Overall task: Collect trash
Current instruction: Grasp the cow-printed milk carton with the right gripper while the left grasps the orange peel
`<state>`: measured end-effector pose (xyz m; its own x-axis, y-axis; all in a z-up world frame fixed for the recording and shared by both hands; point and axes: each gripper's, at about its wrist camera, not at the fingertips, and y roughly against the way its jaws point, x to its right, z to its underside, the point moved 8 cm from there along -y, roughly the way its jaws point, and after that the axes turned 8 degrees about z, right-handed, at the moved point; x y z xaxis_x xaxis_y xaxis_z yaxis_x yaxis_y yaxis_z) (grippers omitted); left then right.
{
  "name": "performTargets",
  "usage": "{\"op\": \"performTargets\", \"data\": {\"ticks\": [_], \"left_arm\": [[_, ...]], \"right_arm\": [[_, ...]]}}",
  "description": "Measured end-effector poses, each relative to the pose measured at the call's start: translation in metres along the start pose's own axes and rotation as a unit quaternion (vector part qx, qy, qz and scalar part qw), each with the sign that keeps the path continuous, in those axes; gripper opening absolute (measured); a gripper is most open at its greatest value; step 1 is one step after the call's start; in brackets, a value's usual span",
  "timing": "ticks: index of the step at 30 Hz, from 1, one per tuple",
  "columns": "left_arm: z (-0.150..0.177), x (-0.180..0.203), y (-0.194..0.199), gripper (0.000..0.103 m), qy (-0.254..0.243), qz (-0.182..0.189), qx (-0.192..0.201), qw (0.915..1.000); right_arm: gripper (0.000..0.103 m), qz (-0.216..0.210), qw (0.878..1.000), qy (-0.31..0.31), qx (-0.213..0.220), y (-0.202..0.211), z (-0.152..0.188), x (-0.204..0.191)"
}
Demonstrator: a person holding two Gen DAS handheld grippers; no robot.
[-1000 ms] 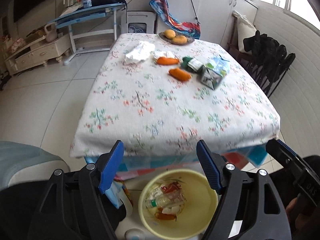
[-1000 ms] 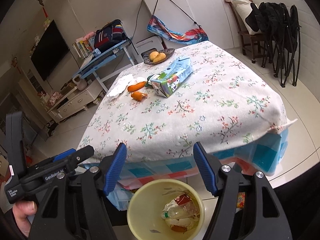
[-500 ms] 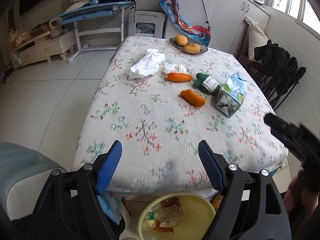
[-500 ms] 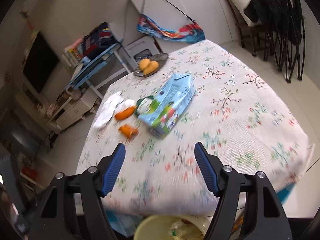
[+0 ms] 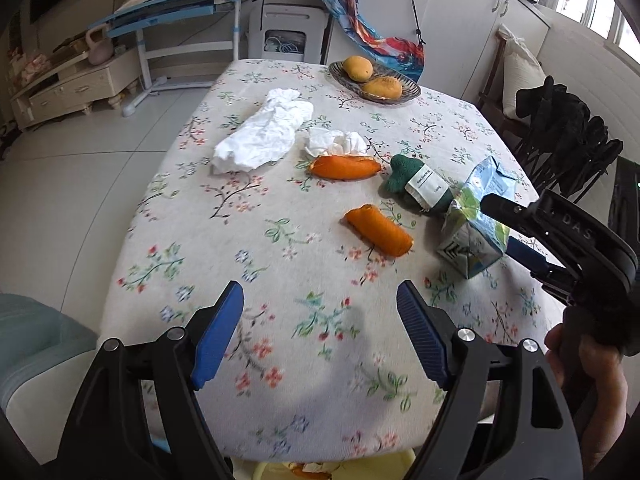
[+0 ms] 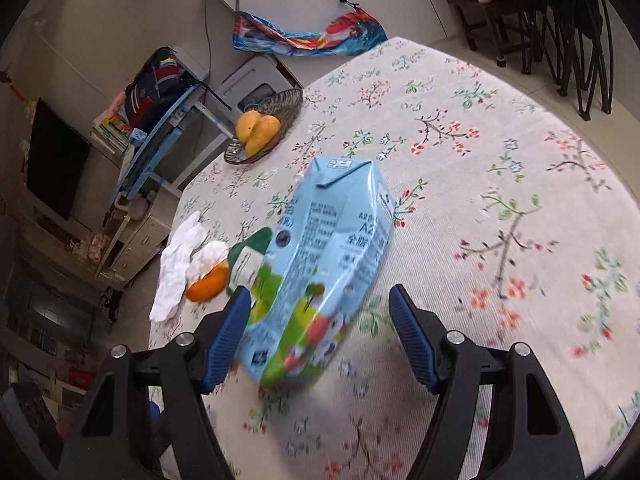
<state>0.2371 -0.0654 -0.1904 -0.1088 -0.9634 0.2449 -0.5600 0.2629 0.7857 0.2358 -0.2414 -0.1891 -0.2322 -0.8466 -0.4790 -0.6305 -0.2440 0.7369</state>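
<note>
A light blue milk carton (image 6: 320, 272) lies on its side on the floral tablecloth (image 6: 500, 200). My right gripper (image 6: 320, 312) is open with the carton's near end between its fingers, jaws apart from its sides. The left wrist view shows the carton (image 5: 474, 226) with the right gripper (image 5: 504, 228) around it. My left gripper (image 5: 320, 332) is open and empty over the table's near edge. Two orange rolls (image 5: 378, 230) (image 5: 344, 167), a green roll with a label (image 5: 420, 186) and crumpled white tissues (image 5: 266, 136) lie mid-table.
A basket with two mangoes (image 5: 374, 80) stands at the table's far end. A yellow bin rim (image 5: 340, 468) shows under the near table edge. A dark chair with clothes (image 5: 568, 136) stands to the right, a blue desk (image 5: 180, 4) beyond the table.
Both grippers rose from above the bin and moved forward over the table. The right gripper closed in on the carton, which now sits between its open fingers.
</note>
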Motion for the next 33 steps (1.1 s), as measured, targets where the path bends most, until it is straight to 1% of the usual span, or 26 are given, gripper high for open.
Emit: {"op": "performTargets", "data": {"ticks": [2,4,5,6,7,10,12,14,18,25,28,30,32,33], "left_arm": [[-0.004,0.001,-0.006,0.076,0.003,0.000,-0.002,1.0000],[-0.009,0.001,-0.012,0.076,0.009,0.002,-0.002,1.0000],[-0.012,0.002,-0.016,0.076,0.012,0.003,-0.002,0.9999],[-0.015,0.003,-0.019,0.076,0.014,0.004,-0.003,0.9999],[-0.018,0.003,-0.021,0.076,0.015,0.005,-0.003,0.9999],[-0.026,0.008,-0.034,0.076,0.013,0.004,-0.005,0.9999],[-0.029,0.010,-0.041,0.076,0.012,0.003,-0.008,0.9999],[-0.032,0.013,-0.049,0.076,0.010,0.002,-0.013,0.9999],[-0.036,0.018,-0.062,0.076,0.006,0.000,-0.018,0.9998],[-0.039,0.028,-0.073,0.077,-0.032,-0.027,-0.015,0.9990],[-0.038,0.029,-0.072,0.077,-0.046,-0.027,-0.015,0.9985],[-0.037,0.028,-0.070,0.073,-0.056,-0.021,-0.015,0.9981],[-0.036,0.024,-0.067,0.060,-0.068,-0.020,-0.015,0.9974],[-0.035,0.022,-0.065,0.057,-0.070,-0.016,-0.016,0.9973]], "right_arm": [[0.069,-0.001,1.000,0.006,0.004,-0.002,-0.004,-0.002],[0.068,-0.009,1.000,0.015,-0.002,-0.006,-0.006,-0.006],[0.061,-0.011,1.000,0.019,-0.004,-0.007,-0.007,-0.008],[0.050,-0.020,0.999,0.025,-0.012,-0.010,-0.006,-0.009],[0.047,-0.035,0.999,0.027,-0.021,-0.013,-0.005,-0.011],[0.042,-0.048,0.998,0.034,-0.023,-0.009,-0.006,-0.012],[0.036,-0.061,0.997,0.030,-0.028,-0.005,-0.007,-0.011],[0.033,-0.069,0.997,0.029,-0.029,0.002,-0.007,-0.009],[0.032,-0.070,0.997,0.035,-0.026,0.016,-0.006,-0.003],[0.032,-0.009,0.997,0.078,-0.012,0.029,-0.003,0.011],[0.033,0.007,0.995,0.096,-0.017,0.026,0.003,0.013],[0.040,0.016,0.994,0.107,-0.024,0.021,0.008,0.011],[0.041,0.016,0.993,0.112,-0.029,0.018,0.012,0.010],[0.041,0.013,0.993,0.111,-0.035,0.015,0.016,0.009]]}}
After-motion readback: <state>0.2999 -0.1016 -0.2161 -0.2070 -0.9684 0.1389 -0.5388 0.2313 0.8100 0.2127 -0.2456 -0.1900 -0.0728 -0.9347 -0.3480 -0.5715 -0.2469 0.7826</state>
